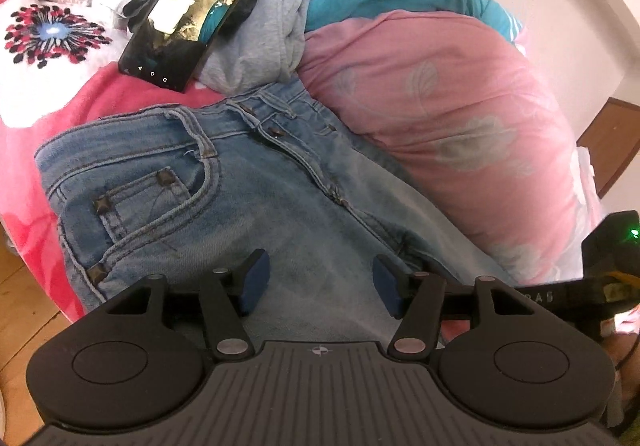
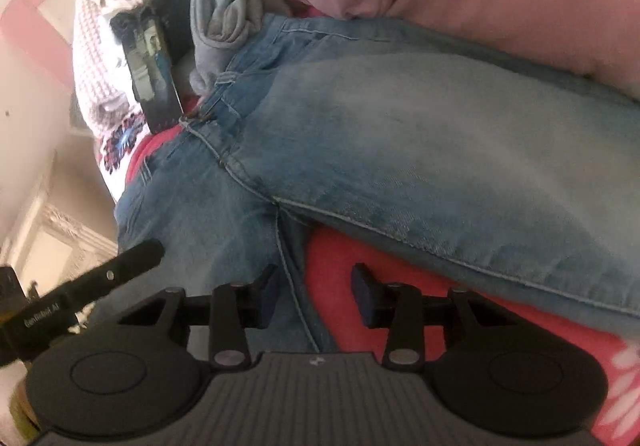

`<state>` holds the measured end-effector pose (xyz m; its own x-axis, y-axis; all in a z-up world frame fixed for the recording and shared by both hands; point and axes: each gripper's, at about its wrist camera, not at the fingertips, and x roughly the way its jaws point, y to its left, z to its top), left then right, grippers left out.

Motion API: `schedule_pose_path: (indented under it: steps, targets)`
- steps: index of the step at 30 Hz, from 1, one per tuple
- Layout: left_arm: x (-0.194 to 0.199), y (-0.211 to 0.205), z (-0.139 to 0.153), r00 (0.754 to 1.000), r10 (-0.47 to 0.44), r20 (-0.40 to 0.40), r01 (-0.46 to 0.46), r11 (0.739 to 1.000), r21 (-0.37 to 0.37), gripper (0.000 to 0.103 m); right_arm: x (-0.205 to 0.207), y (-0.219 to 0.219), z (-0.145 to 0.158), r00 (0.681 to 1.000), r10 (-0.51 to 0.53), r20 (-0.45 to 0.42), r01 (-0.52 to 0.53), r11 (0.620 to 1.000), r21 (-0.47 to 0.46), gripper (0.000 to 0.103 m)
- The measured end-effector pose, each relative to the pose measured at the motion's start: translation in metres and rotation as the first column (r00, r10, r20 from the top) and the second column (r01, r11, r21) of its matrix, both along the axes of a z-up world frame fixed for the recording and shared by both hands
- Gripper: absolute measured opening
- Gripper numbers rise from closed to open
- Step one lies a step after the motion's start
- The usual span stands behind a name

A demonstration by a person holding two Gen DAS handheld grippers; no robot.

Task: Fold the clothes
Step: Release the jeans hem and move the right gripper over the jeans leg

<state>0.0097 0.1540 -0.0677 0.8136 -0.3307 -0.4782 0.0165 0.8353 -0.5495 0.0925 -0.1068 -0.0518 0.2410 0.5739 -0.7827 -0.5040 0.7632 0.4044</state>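
Faded light-blue denim jeans [image 1: 224,198] are spread on a red-pink fleece blanket [image 1: 120,94], with both hand-held grippers poised above them.

The jeans are laid waistband away from the left wrist camera, fly and front pocket up, beside a pink floral-print duvet [image 1: 460,118]. A crumpled grey jersey garment [image 1: 260,42] is seen just past the waistband, and a black smartphone with lit screen [image 1: 188,18] is propped against it. The left gripper [image 1: 320,282] is held over the upper thigh area, jaws moderately apart, nothing between the blue pads [image 1: 256,278]. The right gripper [image 2: 316,296] is positioned near the crotch, where the legs part; its jaws are narrower, with a leg's inseam edge seen under the gap but not pinched.
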Motion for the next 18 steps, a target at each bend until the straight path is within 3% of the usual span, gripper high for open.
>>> schedule_pose_path:
  steps: [1,5,14,16,18]
  targets:
    - [0.000,0.000,0.000,1.000,0.000,0.002,0.000,1.000,-0.001,0.059,-0.002,0.001,0.000,1.000,0.015,0.008,-0.015,1.000,-0.003,0.016]
    - [0.000,-0.001,-0.001,1.000,0.003,0.005,-0.003,1.000,-0.004,0.059,-0.008,0.008,0.004,0.998,0.058,0.030,-0.057,0.998,-0.017,0.015]
    - [0.002,-0.002,-0.001,1.000,-0.008,0.009,0.008,1.000,-0.002,0.064,0.002,0.004,-0.005,0.997,0.060,-0.053,-0.058,0.997,0.042,0.029]
    - [0.002,-0.002,-0.001,1.000,-0.009,0.010,0.009,1.000,-0.001,0.065,0.001,0.002,-0.005,0.995,0.069,-0.067,-0.065,0.996,0.062,0.038]
    - [0.002,-0.002,-0.001,1.000,-0.011,0.011,0.011,1.000,-0.002,0.065,-0.001,0.003,-0.006,0.994,0.088,-0.062,-0.084,0.994,0.067,0.040]
